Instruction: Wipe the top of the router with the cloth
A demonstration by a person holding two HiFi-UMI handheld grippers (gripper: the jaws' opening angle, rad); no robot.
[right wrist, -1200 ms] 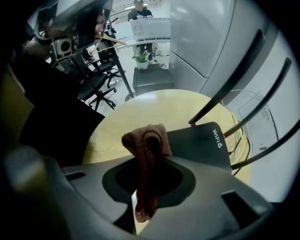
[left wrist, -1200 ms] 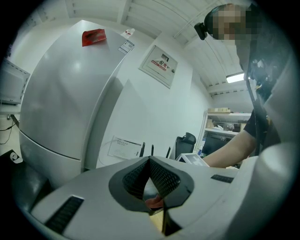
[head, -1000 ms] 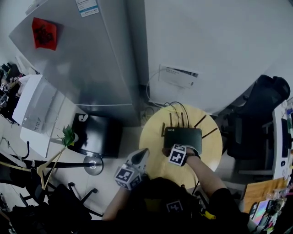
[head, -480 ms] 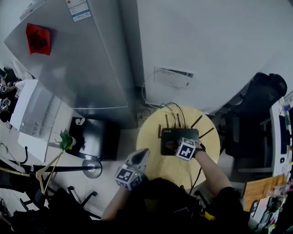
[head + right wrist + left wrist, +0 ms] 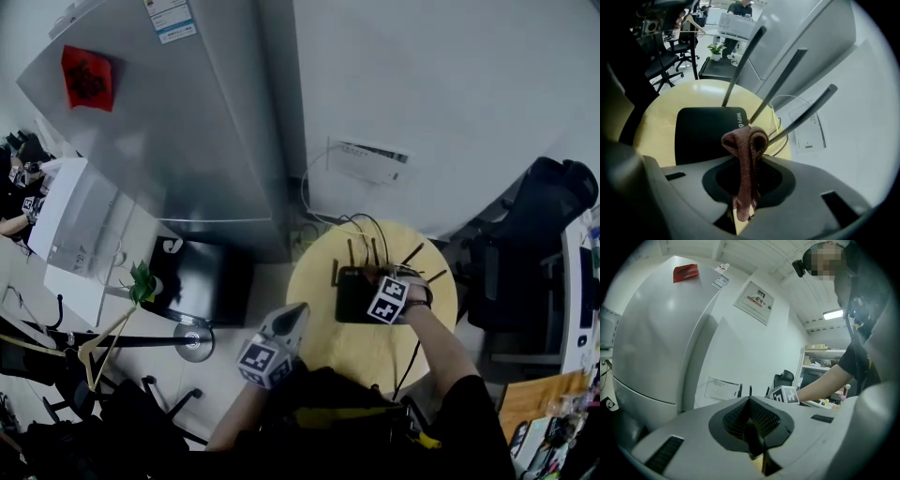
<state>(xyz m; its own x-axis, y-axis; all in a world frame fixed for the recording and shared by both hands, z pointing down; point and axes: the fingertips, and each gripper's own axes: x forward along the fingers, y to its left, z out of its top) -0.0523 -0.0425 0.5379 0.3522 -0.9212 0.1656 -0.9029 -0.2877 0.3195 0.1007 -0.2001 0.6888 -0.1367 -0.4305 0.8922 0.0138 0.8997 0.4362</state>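
Router point(image 5: 354, 295), flat black box w/ several thin antennas point(image 5: 745, 61) sticking up at its far edge, sits on a round yellow table point(image 5: 319, 281). My right gripper point(image 5: 744, 178) is over the router's right part, jaws pinched on a reddish-brown cloth point(image 5: 745, 154). Cloth is bunched into a fold that pokes out past the jaw tips, just above the router top near its white "WIFI" print. Can't tell if cloth touches the top. My left gripper point(image 5: 289, 321) hangs off the table's left edge, over the floor, well apart from the router, jaws pressed together w/ nothing between them. Behind the table: tall grey fridge point(image 5: 187, 122) & a white wall w/ a small white box point(image 5: 366, 159).
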